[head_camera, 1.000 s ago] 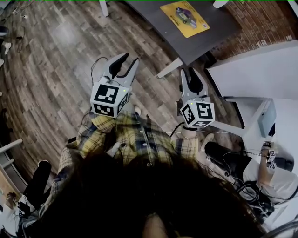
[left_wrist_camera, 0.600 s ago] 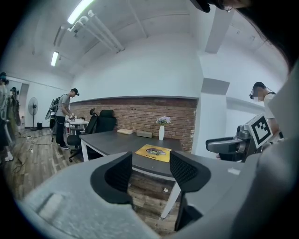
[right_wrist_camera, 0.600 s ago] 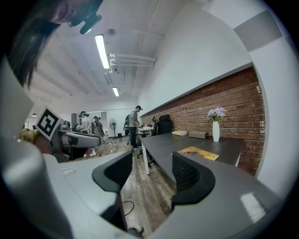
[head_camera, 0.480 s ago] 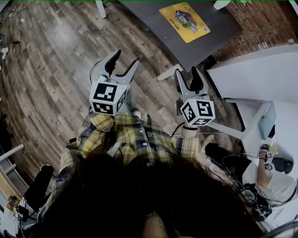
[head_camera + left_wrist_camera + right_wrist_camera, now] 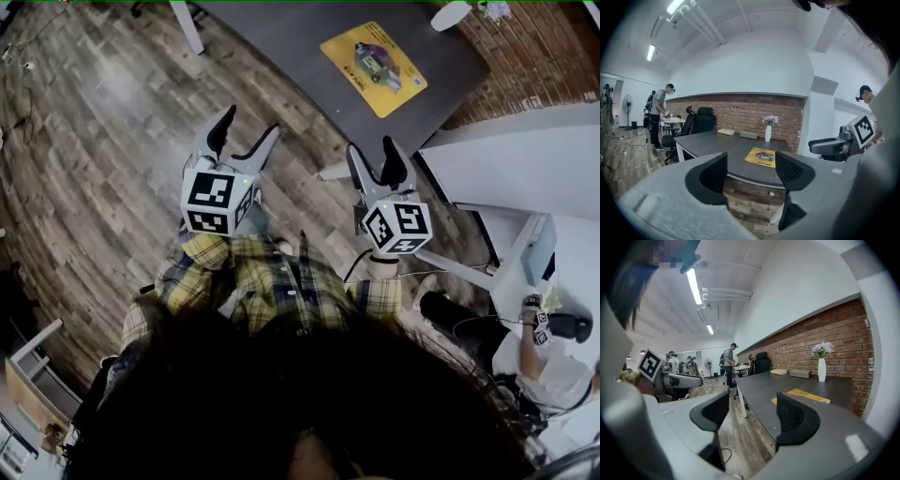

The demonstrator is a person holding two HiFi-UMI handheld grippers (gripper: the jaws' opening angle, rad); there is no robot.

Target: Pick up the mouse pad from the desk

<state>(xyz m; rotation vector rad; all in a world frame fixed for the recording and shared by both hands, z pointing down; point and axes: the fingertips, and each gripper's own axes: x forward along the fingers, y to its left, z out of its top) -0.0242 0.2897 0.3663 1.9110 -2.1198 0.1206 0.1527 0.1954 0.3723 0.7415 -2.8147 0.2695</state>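
Observation:
A yellow mouse pad (image 5: pixel 373 56) with a printed picture lies flat on the dark grey desk (image 5: pixel 281 37), near its right end by the brick wall. The mouse pad (image 5: pixel 762 157) also shows ahead in the left gripper view, and the mouse pad (image 5: pixel 802 395) shows partly behind a jaw in the right gripper view. My left gripper (image 5: pixel 246 131) hangs over the wood floor short of the desk, its jaws opening with nothing between them. My right gripper (image 5: pixel 371 161) hovers by the desk's near corner, jaws also opening and empty.
A white vase with flowers (image 5: pixel 768 131), a book and a box stand at the desk's far edge by the brick wall (image 5: pixel 740 112). A white desk (image 5: pixel 525 150) is to the right. People (image 5: pixel 658 117) stand at other tables beyond. Black chairs (image 5: pixel 701 119) sit behind the desk.
Both grippers have moved forward toward the desk and their jaws have spread wider. The desk and the mouse pad sit larger and lower in the head view.

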